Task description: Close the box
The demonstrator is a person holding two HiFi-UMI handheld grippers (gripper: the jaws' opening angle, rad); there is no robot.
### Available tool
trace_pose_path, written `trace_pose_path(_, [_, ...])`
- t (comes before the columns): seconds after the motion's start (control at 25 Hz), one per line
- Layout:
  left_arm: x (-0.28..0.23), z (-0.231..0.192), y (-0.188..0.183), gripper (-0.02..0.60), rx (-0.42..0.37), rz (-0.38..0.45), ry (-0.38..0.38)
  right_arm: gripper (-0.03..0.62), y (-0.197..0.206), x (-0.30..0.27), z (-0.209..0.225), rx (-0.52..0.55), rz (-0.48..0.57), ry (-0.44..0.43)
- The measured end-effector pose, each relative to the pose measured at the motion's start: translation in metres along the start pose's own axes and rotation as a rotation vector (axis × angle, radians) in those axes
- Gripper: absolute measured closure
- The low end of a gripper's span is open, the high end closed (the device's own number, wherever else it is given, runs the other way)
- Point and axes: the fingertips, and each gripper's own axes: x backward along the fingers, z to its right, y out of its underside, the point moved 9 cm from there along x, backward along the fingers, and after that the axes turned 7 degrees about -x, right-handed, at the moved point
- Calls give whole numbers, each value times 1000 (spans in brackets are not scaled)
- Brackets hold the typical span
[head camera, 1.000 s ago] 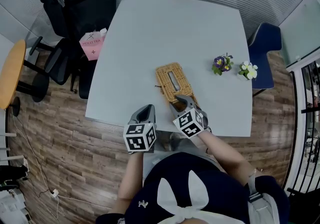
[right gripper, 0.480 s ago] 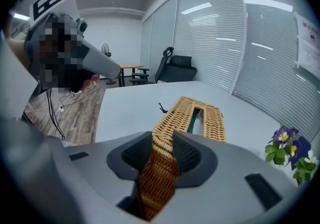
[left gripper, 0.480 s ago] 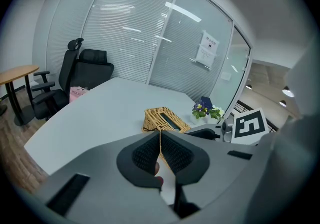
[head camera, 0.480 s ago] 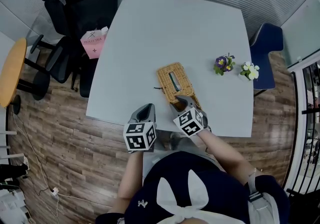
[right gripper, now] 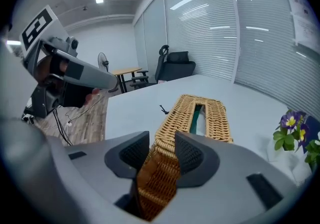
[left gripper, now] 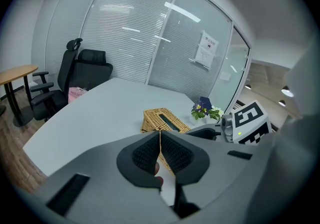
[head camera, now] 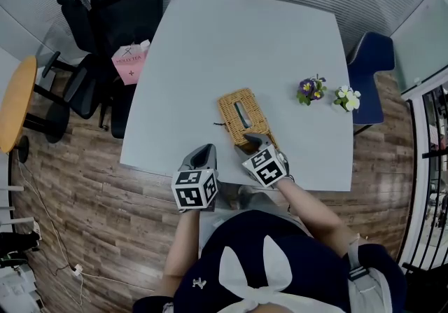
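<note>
Wicker, head view: the wicker box (head camera: 243, 115) lies on the pale grey counter (head camera: 210, 45), close to its front edge. It is oblong, tan and tightly woven, with 1 slot in the top.
Long axis, head view: it runs from the right claw (head camera: 255, 141) away and to the left, so the box points its short end at that claw.
Nearer hand, head view: the right one, at the box's near end. The left claw (head camera: 204, 153) hangs at the counter's front edge, left of the box and apart from it.
Left gripper view: the 2 ribbed black pads (left gripper: 145, 153) are pressed together with nothing between them. The box sits ahead, just right of centre.
Right gripper view: the jaws are opening and straddle the box's near end. The right pad lies against the coiled rim, and a thin gap shows at the left pad.
Lid, right gripper view: it seems to lie flat on the body, though I cannot tell whether the far side is seated.
Coming move: likely a straight pull back along the long axis, to clear the rim.
</note>
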Motion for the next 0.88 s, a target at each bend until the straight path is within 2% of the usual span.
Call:
trace_pose_path(0.48, [2, 8, -12, 555, -18, 34, 8, 487, -22, 34, -2, -65, 155, 19])
trace_pose_path(0.76, [6, 16, -20, 555, -30, 66, 14, 588, -32, 52, -8, -99, 238, 26])
trace_pose_path(0.88, [9, 21, -24, 557, -37, 83, 22, 589, -34, 58, -10, -109, 255, 14])
